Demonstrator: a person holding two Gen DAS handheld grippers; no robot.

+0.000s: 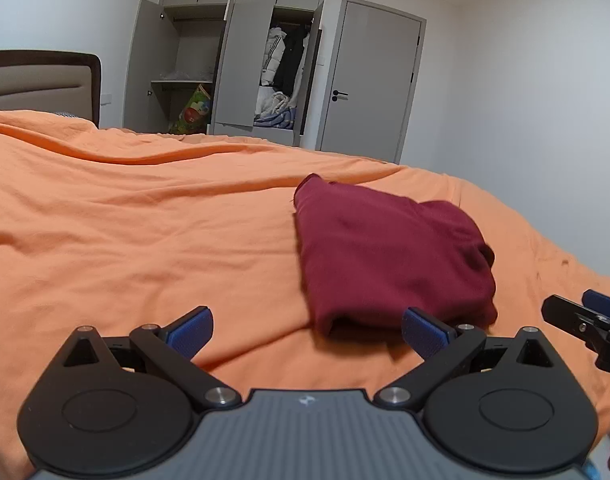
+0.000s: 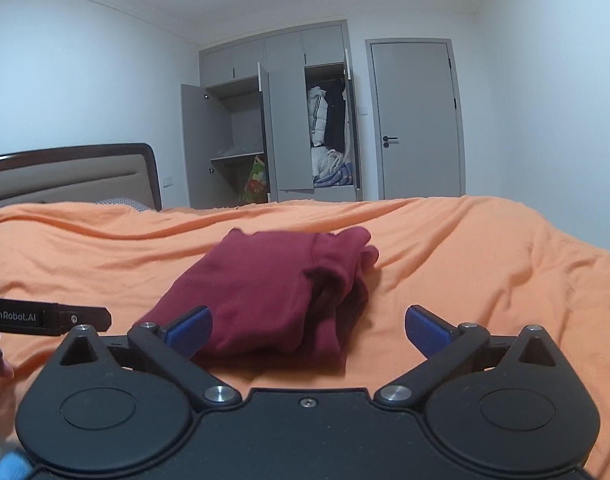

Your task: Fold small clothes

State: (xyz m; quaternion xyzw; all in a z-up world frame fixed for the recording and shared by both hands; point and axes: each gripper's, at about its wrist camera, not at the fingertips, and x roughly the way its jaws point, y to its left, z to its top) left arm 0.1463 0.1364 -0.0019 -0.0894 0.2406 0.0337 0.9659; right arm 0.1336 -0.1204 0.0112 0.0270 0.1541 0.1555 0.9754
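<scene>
Both tongs sit low over the orange bedspread (image 1: 125, 216), jaws spread wide, nothing between the blue pads. My left tongs (image 1: 307, 330) are just short of the near edge of the maroon garment (image 1: 385, 256); its right pad (image 1: 421, 330) overlaps the cloth's front corner in view, contact unclear. My right tongs (image 2: 307, 330) face the same garment (image 2: 265, 296) from the other side, left pad (image 2: 189, 330) at its near edge. Garment lies folded in a compact bundle on the bed, layered edges on its right side. Right tongs also show at the far right of the left view (image 1: 585, 320). Open wardrobe (image 2: 273, 128) and closed door (image 2: 417, 120) behind the bed.
</scene>
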